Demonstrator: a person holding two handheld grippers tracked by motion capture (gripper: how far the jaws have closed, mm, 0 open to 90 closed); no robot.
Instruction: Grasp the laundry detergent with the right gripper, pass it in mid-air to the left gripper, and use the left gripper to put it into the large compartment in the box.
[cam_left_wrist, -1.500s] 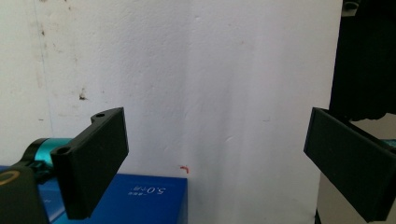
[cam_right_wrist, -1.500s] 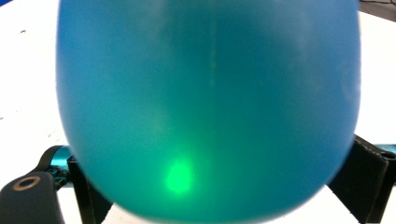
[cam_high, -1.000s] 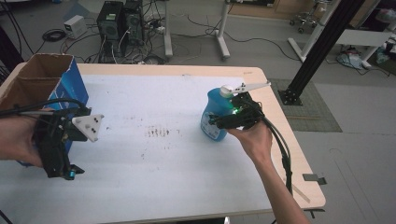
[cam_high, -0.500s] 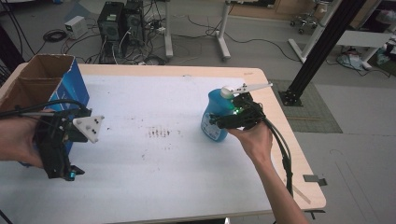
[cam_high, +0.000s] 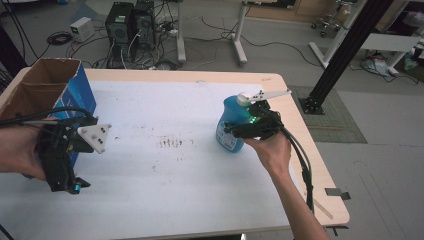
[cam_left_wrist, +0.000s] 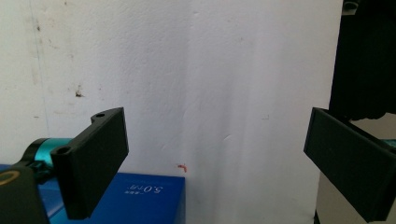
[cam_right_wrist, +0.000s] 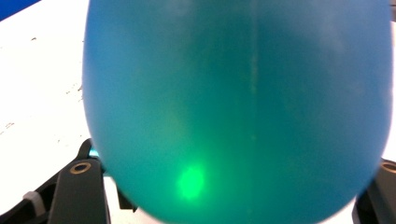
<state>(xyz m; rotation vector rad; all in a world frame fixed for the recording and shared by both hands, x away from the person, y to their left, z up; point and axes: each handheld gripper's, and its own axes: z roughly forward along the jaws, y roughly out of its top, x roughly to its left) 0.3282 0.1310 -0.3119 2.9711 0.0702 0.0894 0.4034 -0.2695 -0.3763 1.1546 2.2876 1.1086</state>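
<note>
Bottle (cam_high: 231, 127) upright — long axis vertical; right tool (cam_high: 240, 131) pinches it; left tool (cam_high: 70, 186) spread.

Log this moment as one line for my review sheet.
right gripper: around blue bottle, grip unconfirmed | bottle: upright on table | left gripper: open, empty, beside cardboard box
</note>
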